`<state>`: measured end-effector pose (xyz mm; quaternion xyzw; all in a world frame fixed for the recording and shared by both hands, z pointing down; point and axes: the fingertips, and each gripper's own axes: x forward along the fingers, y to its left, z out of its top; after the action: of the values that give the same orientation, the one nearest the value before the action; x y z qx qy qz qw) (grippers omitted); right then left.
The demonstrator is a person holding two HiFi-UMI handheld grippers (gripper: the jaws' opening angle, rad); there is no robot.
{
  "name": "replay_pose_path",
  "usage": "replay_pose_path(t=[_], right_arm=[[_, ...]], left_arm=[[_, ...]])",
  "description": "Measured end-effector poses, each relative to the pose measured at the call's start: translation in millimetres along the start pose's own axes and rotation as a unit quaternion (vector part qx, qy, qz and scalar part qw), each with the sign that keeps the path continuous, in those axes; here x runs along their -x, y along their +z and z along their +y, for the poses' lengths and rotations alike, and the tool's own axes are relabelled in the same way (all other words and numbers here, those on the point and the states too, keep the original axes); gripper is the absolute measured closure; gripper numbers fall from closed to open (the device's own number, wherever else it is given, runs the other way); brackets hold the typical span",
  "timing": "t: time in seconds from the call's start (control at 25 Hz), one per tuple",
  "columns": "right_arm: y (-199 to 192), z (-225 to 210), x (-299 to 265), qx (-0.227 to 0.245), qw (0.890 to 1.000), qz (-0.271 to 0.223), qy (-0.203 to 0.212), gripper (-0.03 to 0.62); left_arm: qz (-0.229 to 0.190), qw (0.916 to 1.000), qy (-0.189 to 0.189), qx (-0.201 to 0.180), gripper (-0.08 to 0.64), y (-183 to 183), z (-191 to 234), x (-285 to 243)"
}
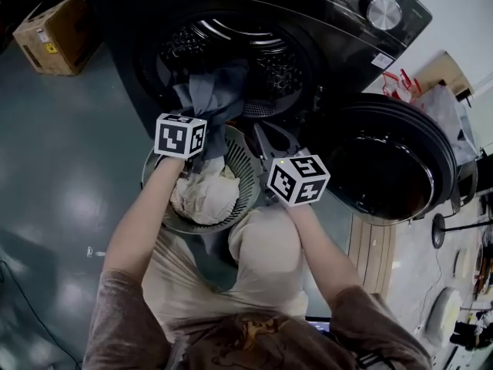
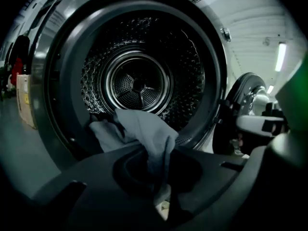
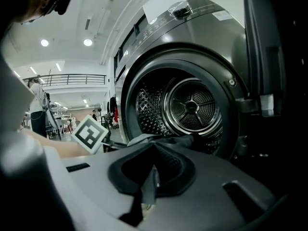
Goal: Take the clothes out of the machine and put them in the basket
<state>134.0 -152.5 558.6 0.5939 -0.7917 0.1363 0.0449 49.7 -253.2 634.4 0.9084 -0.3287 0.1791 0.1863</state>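
A grey cloth (image 1: 212, 99) hangs out of the dark washing machine's drum (image 1: 231, 45) and down over the grey mesh basket (image 1: 156, 185). My left gripper (image 1: 204, 146) is shut on this cloth; in the left gripper view the cloth (image 2: 144, 129) runs from the drum's lip into the closed jaws (image 2: 161, 196). A cream cloth (image 1: 204, 195) lies in the basket. My right gripper (image 1: 266, 133) sits at the basket's right rim, shut (image 3: 144, 196) on a thin grey strip that looks like the basket's wall, with mesh showing behind it.
The machine's round door (image 1: 385, 168) stands open to the right of the basket. A cardboard box (image 1: 50, 29) sits on the floor at the far left. The left gripper's marker cube (image 3: 90, 134) shows left of the drum opening (image 3: 192, 107).
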Motion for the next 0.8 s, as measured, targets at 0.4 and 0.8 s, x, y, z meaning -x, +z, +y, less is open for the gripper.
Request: replay_pose_path(t=[0.4,0.8], right_arm=[[-2.0,8.1,-15.7,0.002,1.0,-0.004,-0.003,0.595],[-3.8,5.8,-28.2,-0.011,1.0,-0.005,-0.003,0.595]], left_arm=[[-0.016,0.9982,-0.053,-0.023,0.532,-28.4,-57.4,92.2],[-0.013,0.9979,-0.053,-0.033,0.534,-37.6,-70.6,153.4]])
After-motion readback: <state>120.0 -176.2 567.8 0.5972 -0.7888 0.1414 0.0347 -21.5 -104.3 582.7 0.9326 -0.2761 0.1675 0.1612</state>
